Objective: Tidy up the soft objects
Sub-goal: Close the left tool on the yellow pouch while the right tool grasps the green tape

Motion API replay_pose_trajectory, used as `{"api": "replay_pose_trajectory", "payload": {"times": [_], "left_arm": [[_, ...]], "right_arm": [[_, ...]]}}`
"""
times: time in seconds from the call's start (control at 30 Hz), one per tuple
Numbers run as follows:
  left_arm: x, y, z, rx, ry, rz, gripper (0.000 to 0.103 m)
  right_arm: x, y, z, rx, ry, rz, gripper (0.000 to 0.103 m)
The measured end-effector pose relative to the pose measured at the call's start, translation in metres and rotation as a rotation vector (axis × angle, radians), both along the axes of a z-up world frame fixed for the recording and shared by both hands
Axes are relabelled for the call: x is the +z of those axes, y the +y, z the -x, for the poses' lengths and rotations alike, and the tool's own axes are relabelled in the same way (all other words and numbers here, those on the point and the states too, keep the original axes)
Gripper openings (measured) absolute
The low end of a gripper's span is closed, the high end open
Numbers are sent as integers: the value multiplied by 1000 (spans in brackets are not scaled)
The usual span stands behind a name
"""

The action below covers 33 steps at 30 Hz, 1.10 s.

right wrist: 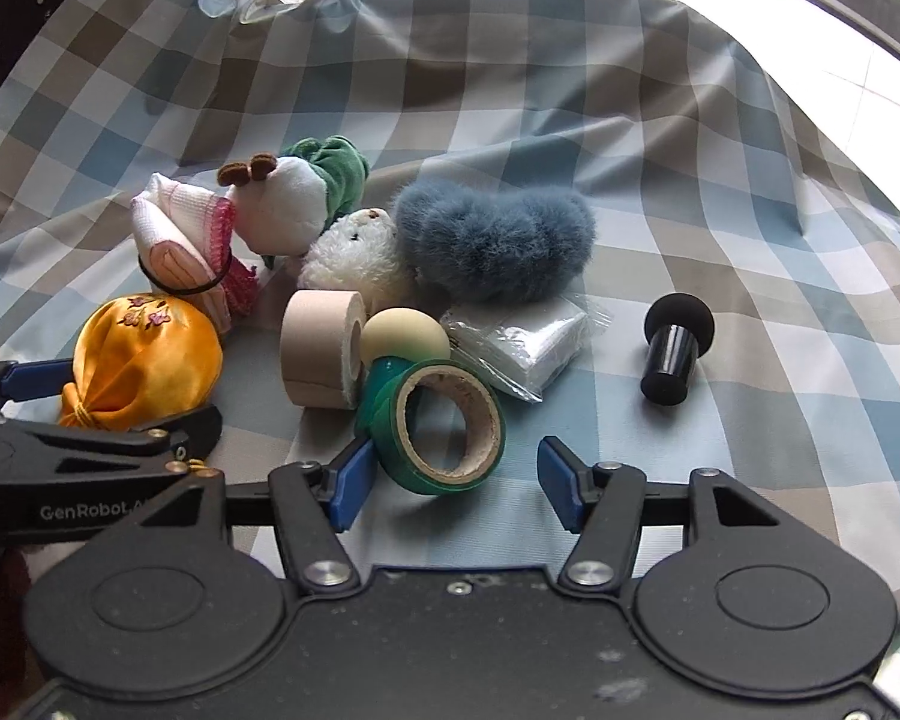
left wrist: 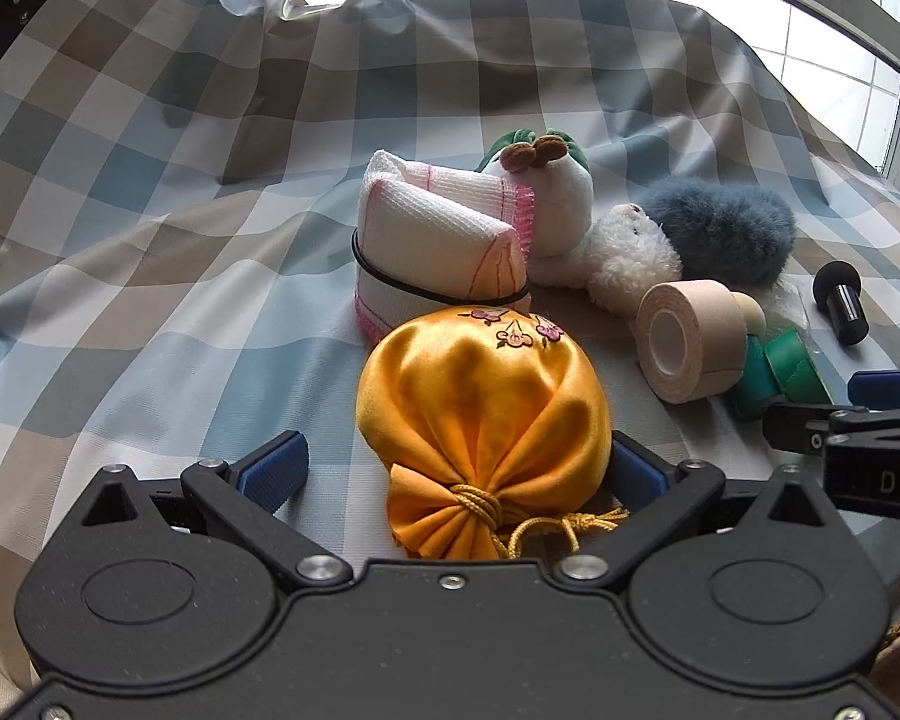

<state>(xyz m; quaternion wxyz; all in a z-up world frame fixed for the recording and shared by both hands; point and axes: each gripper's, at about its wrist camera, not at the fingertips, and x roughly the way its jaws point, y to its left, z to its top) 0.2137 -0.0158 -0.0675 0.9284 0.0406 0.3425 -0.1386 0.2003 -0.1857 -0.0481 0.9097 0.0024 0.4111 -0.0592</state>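
**Both grippers low over the checked cloth, pouch and tape between their fingers**

The left gripper (left wrist: 456, 462) has its blue-padded fingers (left wrist: 273, 468) spread wide on either side of the shiny orange satin drawstring pouch (left wrist: 480, 408), which lies on the blue, brown and white checked cloth (left wrist: 150, 300); whether the pads touch it I cannot tell. The right gripper (right wrist: 459, 480) also stands with fingers apart, the green roll of tape (right wrist: 444, 426) lying between them, close to its left pad. Just behind the pouch stands a rolled white waffle-weave towel with pink edging (left wrist: 438, 234), bound by a black band. Beside it sit a white plush toy with green leaves (right wrist: 288, 204), a small fluffy white plush (right wrist: 354, 258) and a blue-grey furry pad (right wrist: 492, 240). A beige roll of bandage tape (right wrist: 321, 348) leans near a cream ball (right wrist: 405, 333). Towards the cloth's right edge lies a black mushroom-shaped knob (right wrist: 672, 348), apart from the rest.
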Motion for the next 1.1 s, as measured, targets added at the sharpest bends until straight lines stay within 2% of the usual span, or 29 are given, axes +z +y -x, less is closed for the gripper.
{"api": "replay_pose_trajectory", "payload": {"times": [0.03, 0.17, 0.33, 0.5, 0.53, 0.57, 0.6, 0.77, 0.93, 1.0, 1.03, 1.1], "left_arm": [[0, 0, 1, 3, -3, -4, 100], [2, 0, 2, 10, -5, -2, 100], [7, 6, 3, 37, 6, 40, 100], [14, 6, 8, 51, -16, 34, 100], [16, 6, 9, 51, -21, 35, 100], [17, 6, 10, 51, -25, 37, 100], [19, 6, 10, 50, -29, 37, 100], [24, 2, 4, 55, -39, 16, 100], [19, -3, -7, 55, 1, -5, 99], [18, -5, -9, 54, 10, -3, 97], [18, -6, -11, 54, 10, -4, 92], [17, -8, -12, 52, 14, 2, 69]], "right_arm": [[2, -2, -1, -24, 18, -18, 62], [4, -17, -2, -81, 66, -227, 66], [0, -23, 7, -158, 4, -328, 67], [-3, -26, 8, -162, -49, -381, 68], [-3, -27, 7, -161, -56, -391, 64], [-4, -27, 7, -161, -60, -392, 54], [-5, -27, 5, -163, -64, -383, 49], [-6, -29, 7, -156, -85, -392, 49], [0, -33, 13, -195, -102, -351, 49], [4, -35, 16, -204, -111, -334, 49], [7, -36, 18, -207, -114, -323, 49], [11, -37, 20, -213, -121, -302, 49]]}}
